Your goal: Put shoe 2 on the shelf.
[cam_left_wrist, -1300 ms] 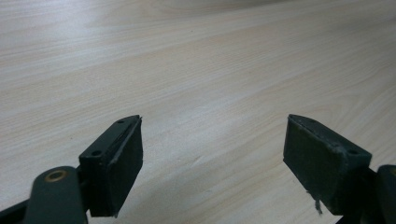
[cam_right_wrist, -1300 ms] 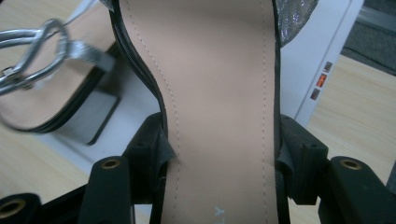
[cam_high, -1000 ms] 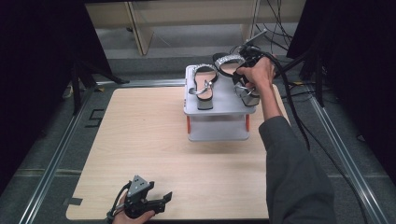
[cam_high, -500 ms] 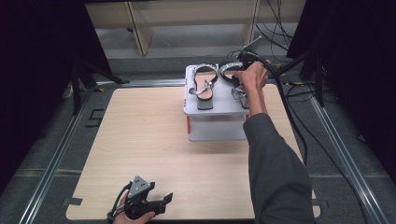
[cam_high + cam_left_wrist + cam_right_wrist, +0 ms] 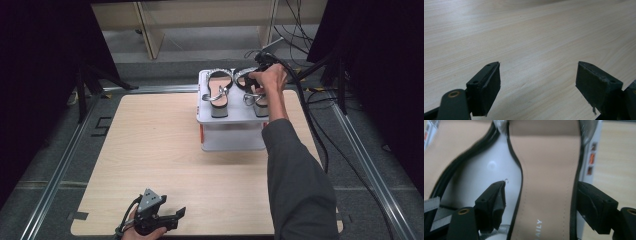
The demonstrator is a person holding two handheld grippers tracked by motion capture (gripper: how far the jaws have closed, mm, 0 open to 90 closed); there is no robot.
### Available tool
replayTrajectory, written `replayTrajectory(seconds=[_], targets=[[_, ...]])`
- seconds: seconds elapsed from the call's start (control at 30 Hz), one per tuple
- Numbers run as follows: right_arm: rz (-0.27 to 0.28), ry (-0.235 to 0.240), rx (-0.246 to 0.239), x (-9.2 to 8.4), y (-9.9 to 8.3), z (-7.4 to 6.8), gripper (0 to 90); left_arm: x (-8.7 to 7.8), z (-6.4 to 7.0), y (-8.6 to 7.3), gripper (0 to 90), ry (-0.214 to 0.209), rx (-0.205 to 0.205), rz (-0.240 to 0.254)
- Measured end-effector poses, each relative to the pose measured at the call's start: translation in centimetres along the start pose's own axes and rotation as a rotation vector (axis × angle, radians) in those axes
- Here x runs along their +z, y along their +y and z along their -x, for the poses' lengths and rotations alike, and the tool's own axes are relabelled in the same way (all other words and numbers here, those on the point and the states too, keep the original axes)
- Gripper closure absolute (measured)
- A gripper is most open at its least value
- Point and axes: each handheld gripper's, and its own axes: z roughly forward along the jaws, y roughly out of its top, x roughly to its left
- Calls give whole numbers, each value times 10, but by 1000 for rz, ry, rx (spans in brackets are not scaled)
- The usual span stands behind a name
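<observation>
Two black-edged heeled sandals with tan insoles lie side by side on a white box [image 5: 232, 135]: the left sandal [image 5: 218, 92] and the right sandal [image 5: 246, 78]. My right gripper [image 5: 541, 202] is over the right sandal [image 5: 549, 182], pointing down along its insole. Its jaws have just been opening and now straddle the sole. The left pad [image 5: 496, 202] stands clear of the sole's edge. My left gripper [image 5: 176, 219] rests at the table's near edge, its jaws [image 5: 537, 82] wide open over bare wood.
The light wooden table [image 5: 150, 150] has metal rails along both sides. Cables trail from the right gripper past the box's right side. Dark stands and a wooden frame are behind the table.
The right jaws have spread off the right sandal, which now lies flat on the box beside the other. The right hand has shifted only slightly. The left gripper has stayed put.
</observation>
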Motion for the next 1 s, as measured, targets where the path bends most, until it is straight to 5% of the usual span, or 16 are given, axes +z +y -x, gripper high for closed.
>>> replayTrajectory(seconds=[0.03, 0.33, 0.4, 0.5, 0.8, 1.0], targets=[[13, 38, 38, -5, 0, 0, 274, 0, 0, 0, 194, 4, -1, -4], [162, 129, -56, -50, 7, 13, 277, 1, 0, 0, 194, -3, -9, 4], [182, 120, -90, -59, 4, 24, 277, 1, 0, -1, 195, -3, -8, 4], [169, 106, -46, -65, -3, 41, 278, 1, 1, 0, 194, -2, -12, 7], [147, 110, -24, -49, -36, 104, 279, 3, -1, -1, 194, 6, 1, -23], [77, 148, -137, -31, -56, 100, 284, 4, -1, -1, 194, 9, -4, -21]])
